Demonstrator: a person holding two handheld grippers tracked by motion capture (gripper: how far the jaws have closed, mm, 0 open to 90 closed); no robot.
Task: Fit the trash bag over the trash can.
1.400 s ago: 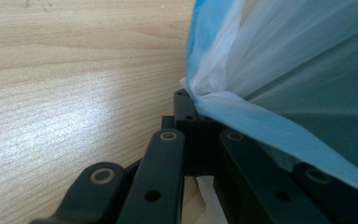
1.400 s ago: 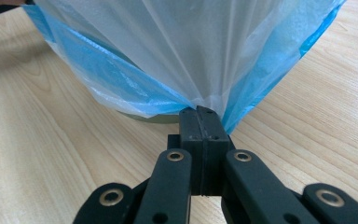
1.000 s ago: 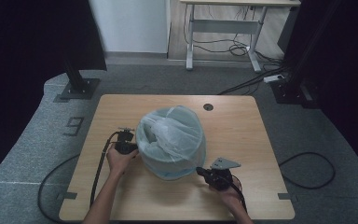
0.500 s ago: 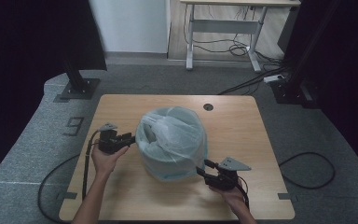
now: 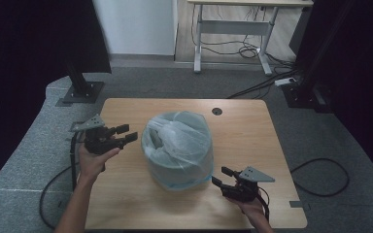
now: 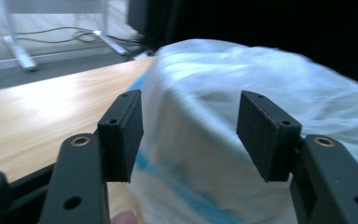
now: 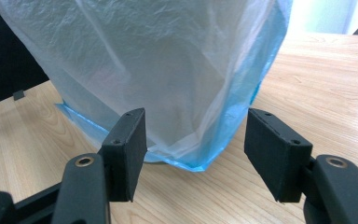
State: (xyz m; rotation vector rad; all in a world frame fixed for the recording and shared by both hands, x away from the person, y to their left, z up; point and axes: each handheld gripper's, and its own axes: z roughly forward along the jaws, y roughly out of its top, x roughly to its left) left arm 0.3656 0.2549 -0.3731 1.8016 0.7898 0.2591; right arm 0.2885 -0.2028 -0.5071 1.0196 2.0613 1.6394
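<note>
Both my grippers stand open and empty beside the bagged bin on the bench.

My left gripper (image 5: 125,135) is lifted off the bench at the bin's left, its jaws having just spread apart with nothing between them; my right gripper (image 5: 219,176) sits low near the bin's front right foot, its jaws likewise just opened and holding nothing. Nothing lies between either gripper and the bin (image 5: 178,148), which stands at the middle of the bench (image 5: 252,126). It is a round tub wrapped in a thin, crinkled, pale blue plastic bag (image 7: 168,70), whose loose hem pools at the base. The bench is light wood with a small round hole (image 5: 217,111) near the far edge. Beyond it I see grey carpet (image 5: 39,141), black cables (image 5: 320,174), a white desk frame (image 5: 233,29) and dark curtains.
</note>
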